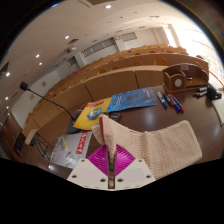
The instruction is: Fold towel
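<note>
A beige waffle-weave towel (152, 140) hangs in the air from my gripper (110, 162) and spreads up and to the right of the fingers. A pinched fold of it runs down between the two magenta pads (98, 158). Both fingers press on this fold, so the gripper is shut on the towel. The towel is lifted above the dark brown table (200, 125); its far lower part is hidden behind the fingers.
On the table beyond the fingers lie a yellow picture book (90, 113), a blue book (132, 99), a red-and-white magazine (68, 148) and blue markers (166, 100). A wooden chair back (186, 73) stands to the right. Rows of lecture-hall desks rise behind.
</note>
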### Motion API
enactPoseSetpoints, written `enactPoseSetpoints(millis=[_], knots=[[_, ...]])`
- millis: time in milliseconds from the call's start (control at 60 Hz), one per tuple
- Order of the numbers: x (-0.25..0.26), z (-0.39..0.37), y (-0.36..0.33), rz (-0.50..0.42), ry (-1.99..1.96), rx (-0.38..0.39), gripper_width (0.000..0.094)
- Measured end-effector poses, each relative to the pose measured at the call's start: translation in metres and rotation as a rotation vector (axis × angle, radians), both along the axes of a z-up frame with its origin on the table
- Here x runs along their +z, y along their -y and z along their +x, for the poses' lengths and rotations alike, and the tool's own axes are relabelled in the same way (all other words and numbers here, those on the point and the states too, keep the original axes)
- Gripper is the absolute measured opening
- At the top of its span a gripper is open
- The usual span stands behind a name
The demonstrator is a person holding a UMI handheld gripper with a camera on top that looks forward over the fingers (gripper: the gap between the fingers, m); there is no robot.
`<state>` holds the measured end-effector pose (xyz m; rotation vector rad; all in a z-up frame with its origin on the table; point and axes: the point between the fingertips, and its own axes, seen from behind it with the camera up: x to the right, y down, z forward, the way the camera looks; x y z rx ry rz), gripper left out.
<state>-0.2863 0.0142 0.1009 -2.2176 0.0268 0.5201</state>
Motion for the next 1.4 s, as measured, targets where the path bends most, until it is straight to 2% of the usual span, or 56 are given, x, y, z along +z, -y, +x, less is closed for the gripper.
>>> enactPoseSetpoints(millis=[133, 217, 267, 317, 383, 483, 500, 533, 667, 983, 1183, 1400], knots=[[0.048, 0.045, -0.011, 0.067, -0.081, -0.062, 0.0050], [0.033, 0.097, -0.023, 0.067, -0.006, -0.146, 0.0058], [0.007, 0.139, -0.027, 0.042, 0.055, -0.188, 0.0101], [-0.020, 0.178, -0.029, 0.028, 0.126, -0.214, 0.0217], [-0.041, 0.218, -0.025, 0.005, 0.246, -0.261, 0.0460], [-0.036, 0.247, -0.008, 0.020, 0.339, -0.295, 0.0855], [-0.032, 0.250, -0.004, 0.028, 0.345, -0.297, 0.0864], [-0.024, 0.250, 0.003, 0.047, 0.353, -0.289, 0.0839], [0.013, 0.241, 0.046, 0.102, 0.406, -0.247, 0.0850], [0.074, 0.191, 0.163, 0.140, 0.425, -0.153, 0.0853], [0.100, 0.169, 0.225, 0.188, 0.429, -0.166, 0.0849], [0.111, 0.150, 0.293, 0.202, 0.458, -0.224, 0.0850]])
